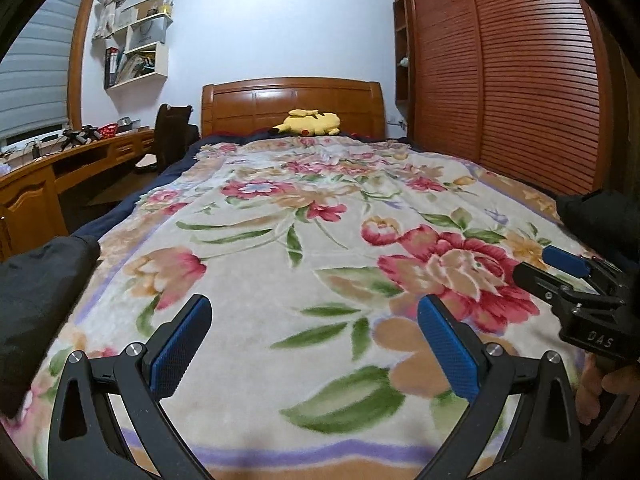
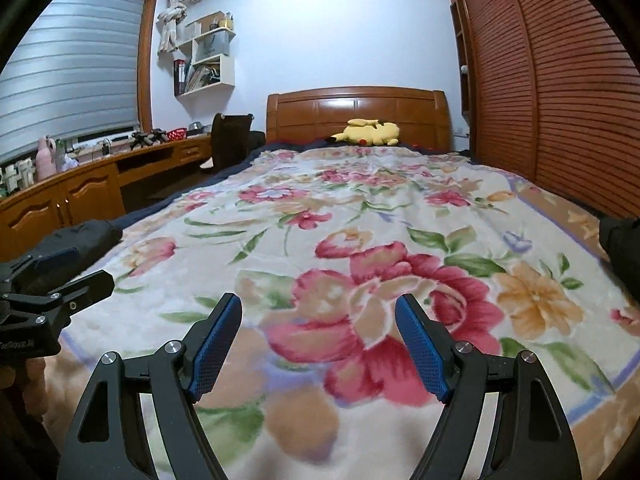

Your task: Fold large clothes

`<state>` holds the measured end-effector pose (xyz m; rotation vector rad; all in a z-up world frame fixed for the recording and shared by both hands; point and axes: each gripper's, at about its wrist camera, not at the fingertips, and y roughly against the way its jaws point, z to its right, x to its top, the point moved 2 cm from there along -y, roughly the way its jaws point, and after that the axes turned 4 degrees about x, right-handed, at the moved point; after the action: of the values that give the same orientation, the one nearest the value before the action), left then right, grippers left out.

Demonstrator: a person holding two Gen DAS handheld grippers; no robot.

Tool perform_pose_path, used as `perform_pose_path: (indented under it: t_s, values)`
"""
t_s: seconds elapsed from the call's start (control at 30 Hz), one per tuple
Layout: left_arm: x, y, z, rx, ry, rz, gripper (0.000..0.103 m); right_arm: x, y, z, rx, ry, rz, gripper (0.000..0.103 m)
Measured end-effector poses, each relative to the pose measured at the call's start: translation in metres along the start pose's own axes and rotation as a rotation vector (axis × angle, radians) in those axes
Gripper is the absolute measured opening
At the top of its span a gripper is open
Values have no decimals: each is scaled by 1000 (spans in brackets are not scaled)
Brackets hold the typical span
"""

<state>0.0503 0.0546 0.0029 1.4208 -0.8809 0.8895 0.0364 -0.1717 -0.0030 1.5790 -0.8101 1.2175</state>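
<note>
Dark garment [image 1: 36, 292]: black cloth, bunched, lying at bed's left edge on floral blanket [image 1: 280, 240]; a second black cloth piece [image 1: 592, 216] at right edge, whether same item can't tell.
Left gripper [image 1: 314, 344]: jaws wide, nothing btwn blue pads, over blanket's near end.
Right gripper [image 2: 318, 344]: jaws wide, holding nothing, beside left one.
Yellow plush toy [image 1: 310, 123] by wooden headboard [image 1: 292, 104].
Slatted wardrobe [image 1: 500, 80] right; desk [image 1: 80, 160] left.

A floral blanket [image 1: 304, 264] covers the bed, with a yellow plush toy [image 1: 310, 123] lying by the wooden headboard [image 1: 256, 106]. A louvered wardrobe [image 1: 504, 80] stands right; wall shelves [image 1: 140, 48] hang left.
</note>
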Motion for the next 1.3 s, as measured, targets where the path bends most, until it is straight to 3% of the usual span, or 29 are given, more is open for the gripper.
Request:
perform_pose_path:
  t_s: [0.3, 1.3]
  values:
    - [-7, 7, -5, 36, 7, 14, 103, -10, 8, -3, -39, -2, 32, 81]
    - [-6, 9, -2, 35, 3, 19, 103, -13, -1, 2, -50, -10, 39, 81]
